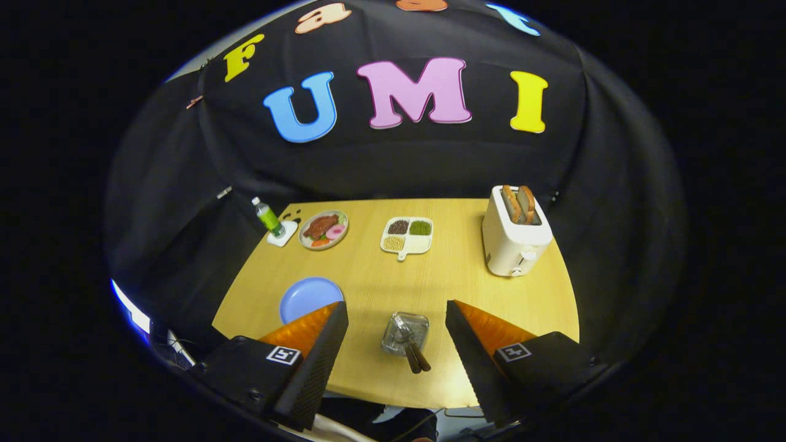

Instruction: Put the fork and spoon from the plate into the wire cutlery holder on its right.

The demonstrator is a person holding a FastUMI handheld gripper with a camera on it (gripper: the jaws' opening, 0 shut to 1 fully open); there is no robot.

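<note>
One gripper [396, 319] with two fingers wide apart. One table [454, 270]. One blue plate [307, 296]. One wire holder [405, 331] with two handles [416, 357] in it. One toaster [513, 236] with two toast slices [519, 204]. One bottle [268, 217]. One food plate [323, 229]. One tray [407, 236] with four parts.

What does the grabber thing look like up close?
The gripper has two wedge-shaped fingers that get narrower toward their tips. Their inner faces have a rough, dotted texture. Each finger sits on a dark, boxy block, and each block carries a small square sticker with a black-and-white pattern. The fingers stand wide apart, empty.
</note>
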